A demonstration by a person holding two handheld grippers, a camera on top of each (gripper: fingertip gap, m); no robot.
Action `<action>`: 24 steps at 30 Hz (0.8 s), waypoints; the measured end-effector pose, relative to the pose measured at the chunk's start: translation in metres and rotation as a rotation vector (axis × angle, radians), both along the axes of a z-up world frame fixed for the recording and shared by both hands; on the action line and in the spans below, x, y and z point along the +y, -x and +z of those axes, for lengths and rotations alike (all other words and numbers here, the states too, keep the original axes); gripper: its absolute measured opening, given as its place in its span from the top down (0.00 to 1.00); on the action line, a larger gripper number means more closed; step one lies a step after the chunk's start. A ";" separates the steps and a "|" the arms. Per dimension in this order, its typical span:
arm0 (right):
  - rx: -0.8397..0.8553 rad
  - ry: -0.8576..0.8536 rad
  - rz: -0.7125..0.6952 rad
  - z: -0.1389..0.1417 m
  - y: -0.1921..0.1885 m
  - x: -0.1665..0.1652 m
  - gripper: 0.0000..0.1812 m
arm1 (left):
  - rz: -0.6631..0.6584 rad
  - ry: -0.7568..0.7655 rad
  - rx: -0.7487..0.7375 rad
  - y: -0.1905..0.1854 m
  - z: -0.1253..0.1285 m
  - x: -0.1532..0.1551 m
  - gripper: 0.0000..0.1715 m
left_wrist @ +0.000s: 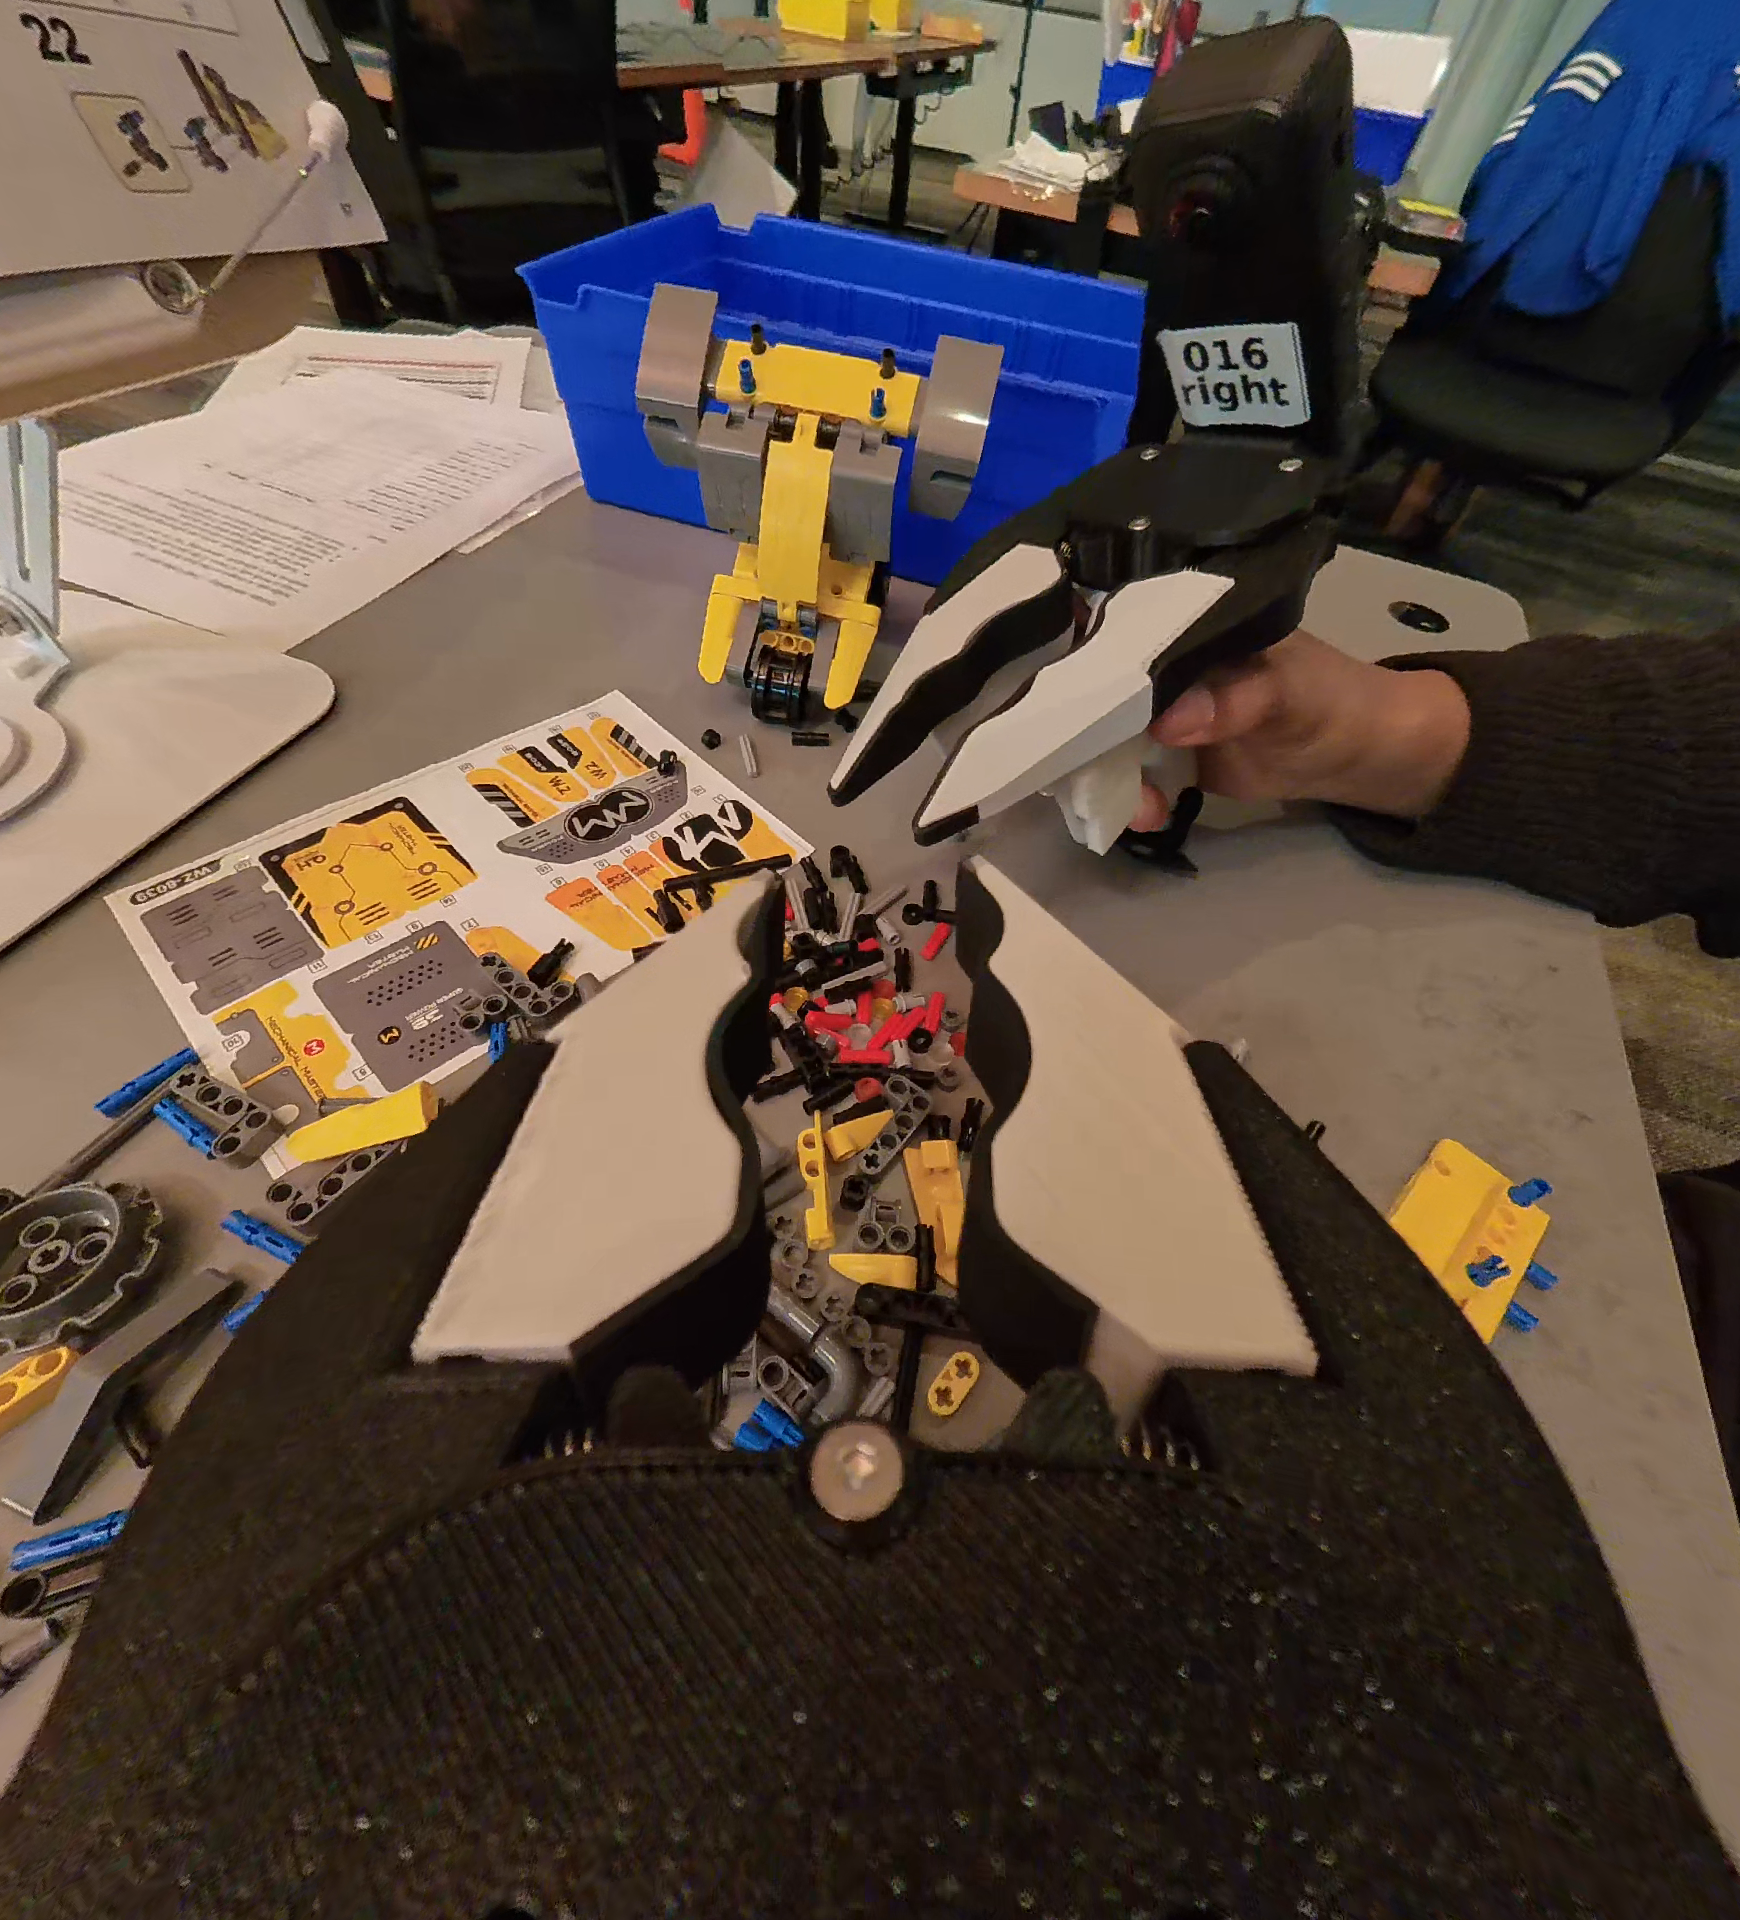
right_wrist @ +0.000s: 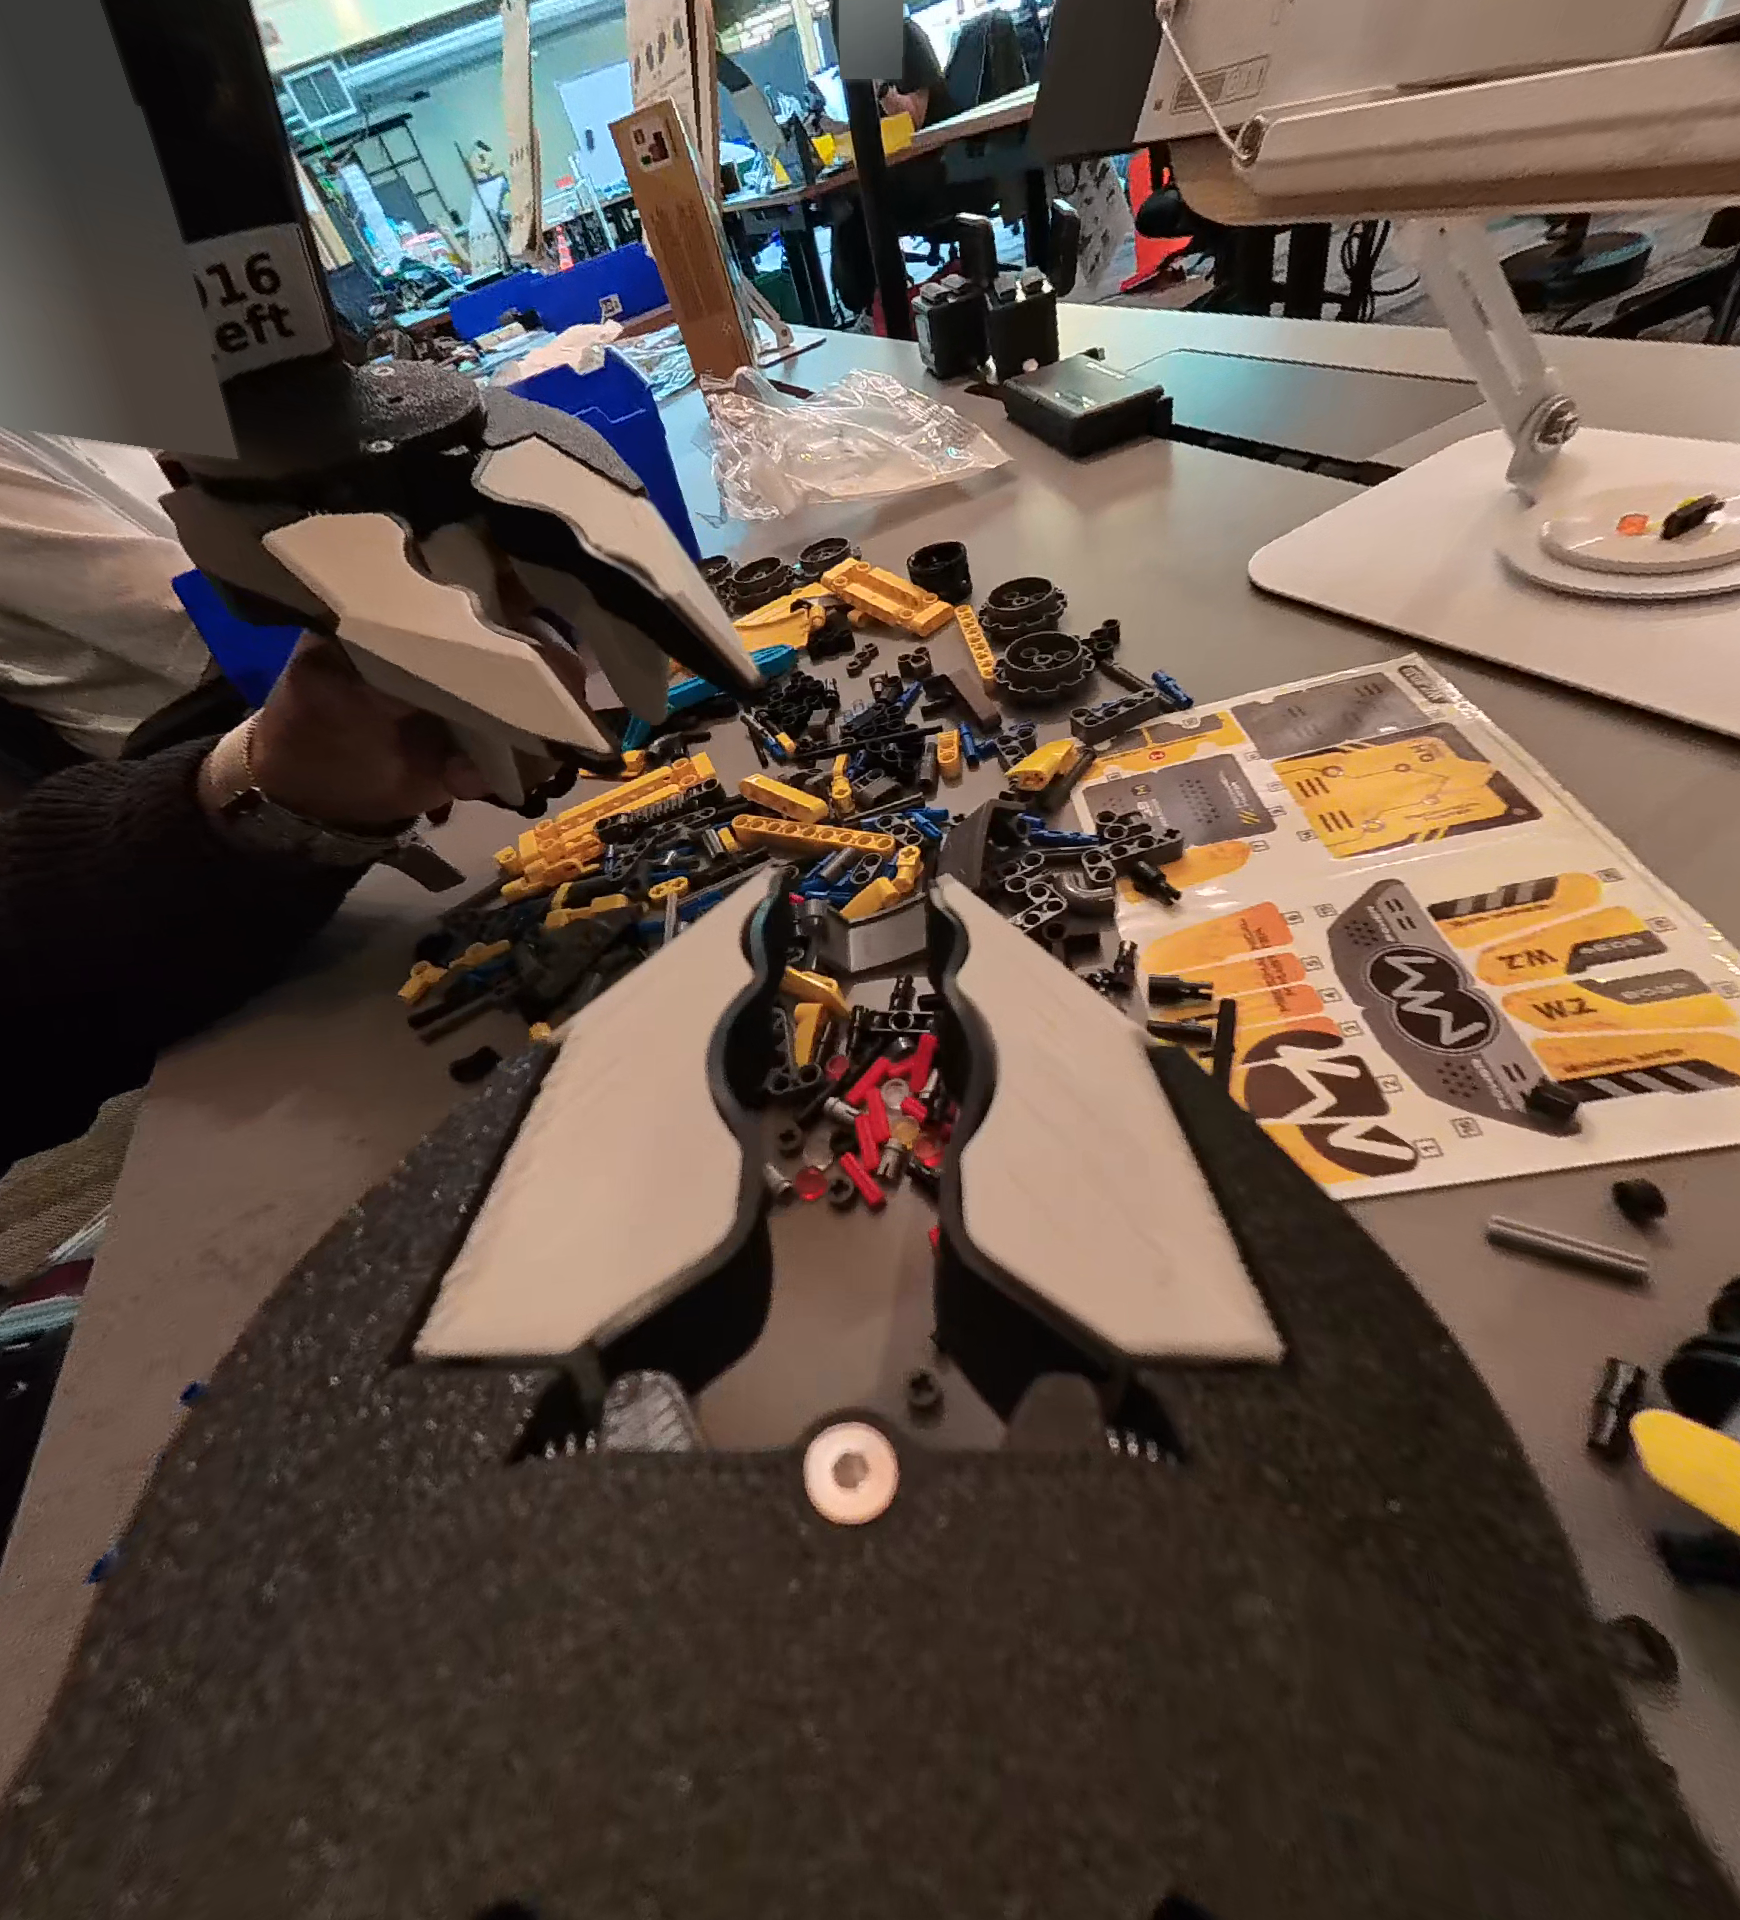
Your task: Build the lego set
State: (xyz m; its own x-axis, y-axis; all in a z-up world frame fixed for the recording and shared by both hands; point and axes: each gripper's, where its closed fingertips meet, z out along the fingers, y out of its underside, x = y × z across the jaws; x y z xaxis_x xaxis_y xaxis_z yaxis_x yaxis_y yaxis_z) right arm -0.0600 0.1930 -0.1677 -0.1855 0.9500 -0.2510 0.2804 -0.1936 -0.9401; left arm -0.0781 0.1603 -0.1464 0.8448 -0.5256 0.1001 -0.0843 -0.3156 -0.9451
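Grey worktable (left_wrist: 1417, 997) in a cluttered workshop, strewn with small building-toy parts. Left gripper (left_wrist: 871, 883) hovering over the pile of pins and connectors (left_wrist: 866, 1039), jaws apart, nothing held — red pins directly beneath the gap. Right gripper (right_wrist: 850, 894) likewise spread and empty, tips over the same pile, a grey curved block (right_wrist: 871, 940) just beyond them. Both about equally near, approaching from opposite sides, tips close together. Sticker sheet (left_wrist: 378, 935) just beside the pile; half-built yellow model (left_wrist: 793, 499) and blue bin (left_wrist: 1001, 312) farther off. Bare table toward the near edge.
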 end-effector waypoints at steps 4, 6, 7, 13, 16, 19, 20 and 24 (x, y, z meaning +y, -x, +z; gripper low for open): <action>0.000 -0.010 0.009 0.001 0.000 -0.003 0.86 | 0.008 -0.005 0.008 0.002 0.000 0.000 0.82; -0.002 -0.038 0.011 0.000 0.000 -0.005 0.86 | 0.011 -0.006 0.006 0.002 0.000 0.001 0.82; -0.005 -0.055 0.012 -0.001 0.001 -0.006 0.86 | 0.012 -0.006 0.006 0.002 0.000 0.001 0.82; -0.013 -0.102 0.025 -0.003 0.002 -0.012 0.85 | 0.005 0.010 0.009 0.001 -0.004 0.002 0.80; -0.013 -0.098 0.026 -0.004 0.002 -0.012 0.85 | 0.011 0.009 0.020 0.001 -0.005 0.003 0.79; -0.007 -0.091 0.022 -0.003 0.002 -0.011 0.86 | 0.022 0.011 0.026 0.002 -0.006 0.004 0.78; -0.004 -0.088 0.022 -0.002 0.002 -0.011 0.86 | 0.023 0.012 0.026 0.002 -0.006 0.004 0.78; 0.003 -0.074 0.024 -0.001 0.002 -0.011 0.86 | 0.029 0.017 0.024 0.003 -0.007 0.004 0.77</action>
